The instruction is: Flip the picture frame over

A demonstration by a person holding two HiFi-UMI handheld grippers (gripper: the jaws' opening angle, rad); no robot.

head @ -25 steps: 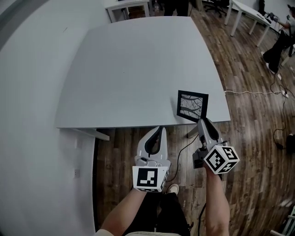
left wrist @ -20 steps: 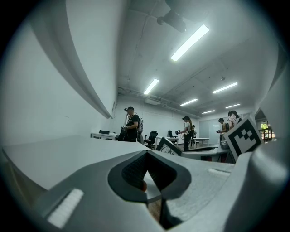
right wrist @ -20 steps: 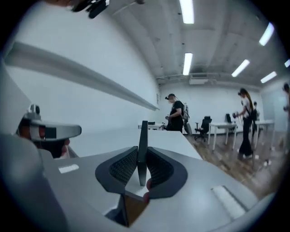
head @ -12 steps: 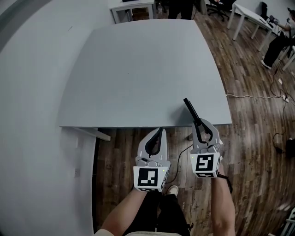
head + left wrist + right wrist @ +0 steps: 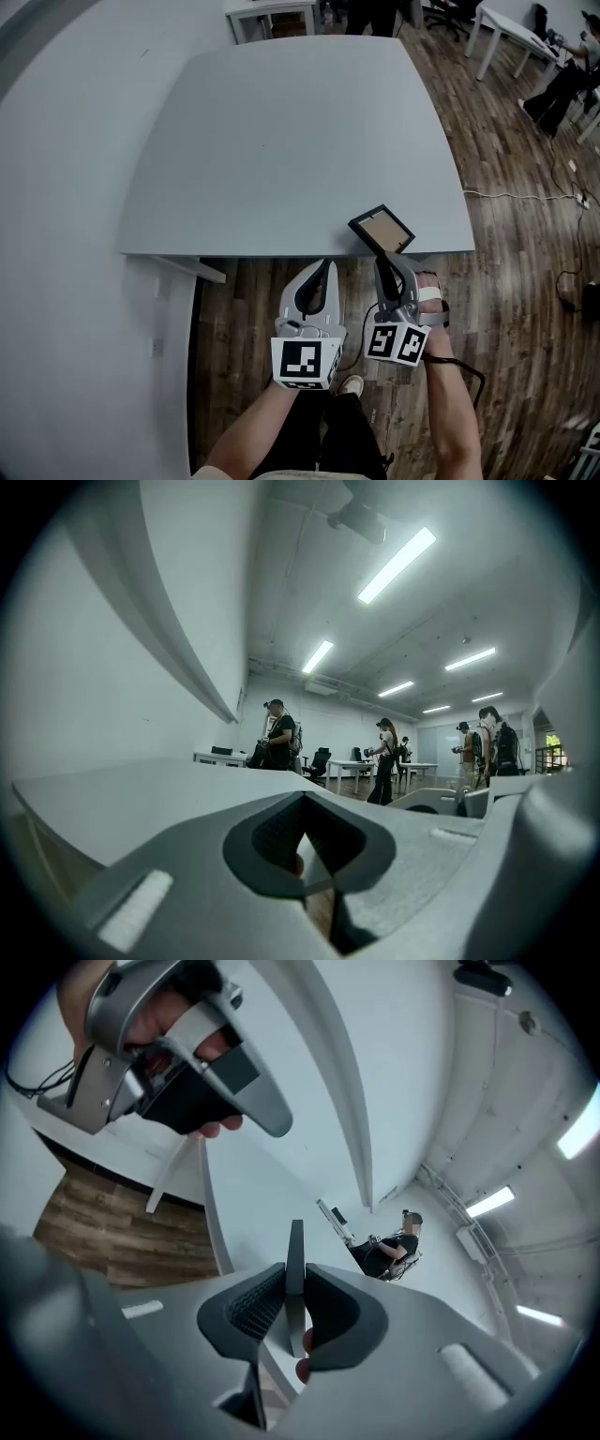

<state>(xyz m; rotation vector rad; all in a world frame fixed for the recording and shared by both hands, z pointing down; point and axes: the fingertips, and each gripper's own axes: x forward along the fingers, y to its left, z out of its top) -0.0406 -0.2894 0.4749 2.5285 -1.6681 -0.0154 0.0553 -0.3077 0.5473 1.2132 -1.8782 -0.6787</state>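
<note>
We pinched the frame [image 5: 382,229], brown back up, in our right gripper [image 5: 382,259] at the table's [image 5: 281,141] near edge, our left gripper [image 5: 323,268] pressed together, empty.

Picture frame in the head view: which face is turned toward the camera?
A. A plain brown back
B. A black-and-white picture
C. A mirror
A: the picture frame, held in the right gripper's jaws, shows a plain brown panel inside its black border.
</note>
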